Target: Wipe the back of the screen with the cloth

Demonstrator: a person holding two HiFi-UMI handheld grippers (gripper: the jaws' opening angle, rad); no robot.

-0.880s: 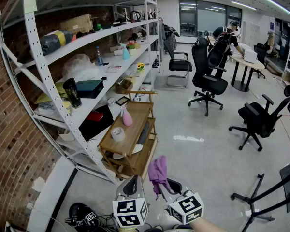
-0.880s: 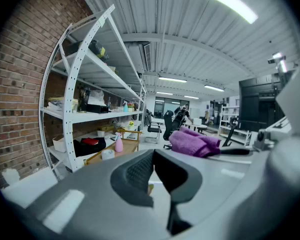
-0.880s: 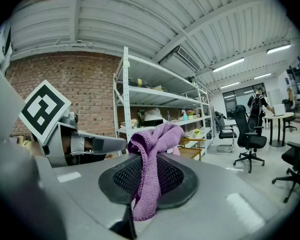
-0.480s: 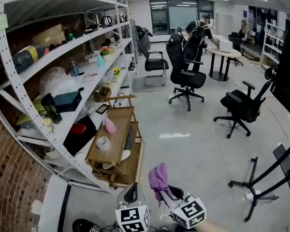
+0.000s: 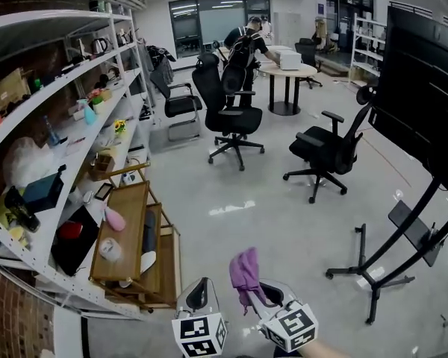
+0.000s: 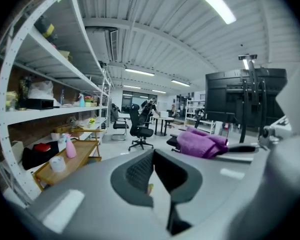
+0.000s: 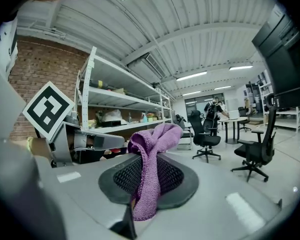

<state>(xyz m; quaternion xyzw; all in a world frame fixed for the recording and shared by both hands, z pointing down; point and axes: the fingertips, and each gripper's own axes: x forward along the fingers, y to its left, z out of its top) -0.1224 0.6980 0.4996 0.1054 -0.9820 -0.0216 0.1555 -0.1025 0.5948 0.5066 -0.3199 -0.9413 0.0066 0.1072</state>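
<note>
A purple cloth [image 5: 244, 268] is held clamped between the jaws of the right gripper [image 5: 258, 294]. In the right gripper view it is seen draped over and down between the two dark pads, with a bunched fold standing above them. The left gripper [image 5: 198, 295] is carried just beside it. In the left gripper view its jaws are brought together, and nothing is seen held between them.

The screen [image 5: 425, 88], a large black panel, is mounted on a wheeled black stand [image 5: 378, 273]. The stand is set on the pale floor [image 5: 284, 207] towards its right edge, well apart from both grippers. In the left gripper view upright bars are seen in front of the panel, so its back is probably the side being faced, though this cannot be told for certain.

A white shelf rack [image 5: 30, 125] and a low wooden trolley [image 5: 123, 237] are ranged along the left edge of the floor, and office chairs [image 5: 228, 114] are scattered across its middle.

The task is judged to be at its opening stage. The cloth has been secured, but the screen has not been reached and no part of it is touched by the cloth. The approach to the panel, the pressing of the cloth against its back and all of the wiping are left to be done.
</note>
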